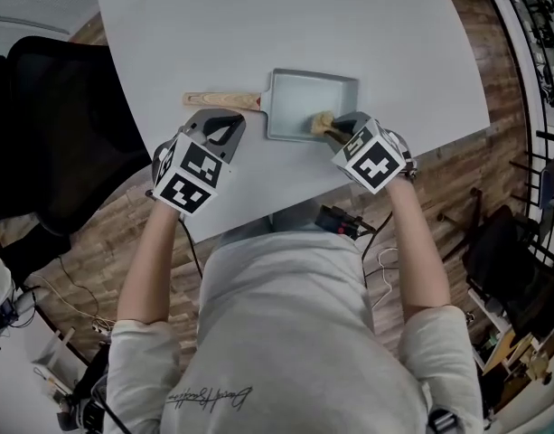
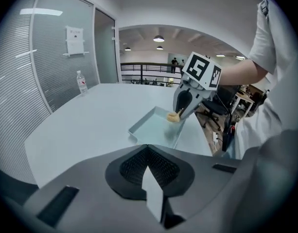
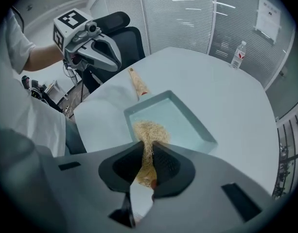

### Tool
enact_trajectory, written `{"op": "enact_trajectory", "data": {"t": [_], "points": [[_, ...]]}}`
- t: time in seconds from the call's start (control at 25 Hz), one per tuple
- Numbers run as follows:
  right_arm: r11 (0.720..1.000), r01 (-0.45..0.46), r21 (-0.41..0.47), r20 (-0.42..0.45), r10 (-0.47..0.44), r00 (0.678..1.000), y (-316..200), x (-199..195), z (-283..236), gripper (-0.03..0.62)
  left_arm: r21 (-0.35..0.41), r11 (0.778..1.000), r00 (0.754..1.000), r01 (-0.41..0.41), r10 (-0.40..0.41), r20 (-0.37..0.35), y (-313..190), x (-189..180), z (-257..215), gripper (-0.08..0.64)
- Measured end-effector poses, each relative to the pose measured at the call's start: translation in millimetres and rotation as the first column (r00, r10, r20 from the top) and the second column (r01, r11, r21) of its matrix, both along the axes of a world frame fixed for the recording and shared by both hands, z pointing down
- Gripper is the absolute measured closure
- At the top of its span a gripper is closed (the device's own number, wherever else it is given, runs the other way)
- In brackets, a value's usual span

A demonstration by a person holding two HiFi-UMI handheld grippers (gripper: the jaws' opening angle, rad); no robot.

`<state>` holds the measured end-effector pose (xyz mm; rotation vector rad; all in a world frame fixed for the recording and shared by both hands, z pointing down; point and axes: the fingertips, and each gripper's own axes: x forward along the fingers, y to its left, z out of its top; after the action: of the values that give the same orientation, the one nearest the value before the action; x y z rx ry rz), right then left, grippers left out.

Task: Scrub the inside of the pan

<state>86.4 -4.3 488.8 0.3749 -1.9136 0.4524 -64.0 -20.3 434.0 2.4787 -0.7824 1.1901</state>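
Note:
A rectangular light-blue pan (image 1: 299,98) with a wooden handle (image 1: 220,99) lies on the white table (image 1: 258,25). My right gripper (image 1: 335,132) hangs over the pan's near right corner, shut on a tan fibrous scrubber (image 1: 323,122). In the right gripper view the scrubber (image 3: 148,130) is pinched between the jaws and fans out above the pan (image 3: 180,118). My left gripper (image 1: 220,123) hovers just near of the handle, apart from it, shut with nothing in it. In the left gripper view its jaws (image 2: 148,149) meet, and the pan (image 2: 153,130) lies beyond them.
A water bottle (image 3: 238,55) stands at the table's far side. A black office chair (image 1: 42,125) stands left of the table. The table's near edge (image 1: 258,211) runs close to the person's body. Cables (image 1: 376,260) lie on the wooden floor.

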Motion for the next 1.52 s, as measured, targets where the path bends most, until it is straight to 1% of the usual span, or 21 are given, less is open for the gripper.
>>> {"op": "enact_trajectory", "data": {"t": [0.16, 0.24, 0.32, 0.48, 0.64, 0.76, 0.84, 1.0, 1.12, 1.28, 1.44, 1.52], "points": [[0.998, -0.057, 0.014, 0.042, 0.057, 0.997, 13.2, -1.7, -7.9, 0.525, 0.020, 0.999, 0.999, 0.041, -0.040, -0.032, 17.6, 3.5, -6.5, 0.549], [0.996, -0.084, 0.025, 0.060, 0.083, 0.995, 19.1, -1.5, -11.5, 0.525, 0.008, 0.998, 0.995, 0.067, -0.066, -0.081, 27.7, 7.2, -7.8, 0.549], [0.994, -0.105, 0.034, 0.073, 0.103, 0.992, 26.7, -1.2, -15.0, 0.525, -0.013, 0.996, 0.986, 0.094, -0.095, -0.134, 39.8, 12.0, -6.6, 0.549], [0.990, -0.138, 0.042, 0.097, 0.134, 0.986, 42.8, -2.6, -22.8, 0.525, -0.021, 0.989, 0.975, 0.146, -0.147, -0.169, 59.0, 13.8, -7.5, 0.549], [0.981, -0.182, 0.062, 0.123, 0.174, 0.977, 50.0, 2.7, -30.8, 0.525, -0.019, 0.976, 0.950, 0.218, -0.216, -0.223, 61.4, 19.3, -15.6, 0.549], [0.976, -0.205, 0.068, 0.149, 0.193, 0.970, 53.7, -1.3, -37.7, 0.525, 0.015, 0.970, 0.944, 0.243, -0.233, -0.232, 58.3, 18.7, -22.3, 0.549], [0.976, -0.211, 0.063, 0.179, 0.196, 0.964, 54.2, -8.4, -43.4, 0.525, 0.035, 0.963, 0.934, 0.267, -0.250, -0.254, 52.9, 17.2, -26.9, 0.549], [0.972, -0.219, 0.081, 0.227, 0.196, 0.954, 45.8, -23.9, -54.9, 0.525, 0.054, 0.946, 0.914, 0.319, -0.292, -0.282, 41.5, 9.4, -33.0, 0.549], [0.971, -0.220, 0.097, 0.237, 0.192, 0.952, 42.4, -27.5, -61.4, 0.525, 0.058, 0.938, 0.905, 0.340, -0.310, -0.291, 36.4, 5.3, -39.1, 0.549], [0.971, -0.220, 0.096, 0.239, 0.192, 0.952, 44.9, -28.8, -62.1, 0.525, 0.069, 0.938, 0.906, 0.340, -0.307, -0.292, 35.1, 1.0, -43.5, 0.549], [0.970, -0.227, 0.091, 0.243, 0.199, 0.949, 45.8, -24.7, -59.8, 0.525, 0.087, 0.942, 0.914, 0.325, -0.289, -0.286, 34.3, 6.5, -46.9, 0.549], [0.970, -0.226, 0.090, 0.244, 0.199, 0.949, 46.5, -23.9, -59.6, 0.525, 0.090, 0.942, 0.913, 0.324, -0.286, -0.291, 35.4, 8.8, -48.5, 0.549]]}}
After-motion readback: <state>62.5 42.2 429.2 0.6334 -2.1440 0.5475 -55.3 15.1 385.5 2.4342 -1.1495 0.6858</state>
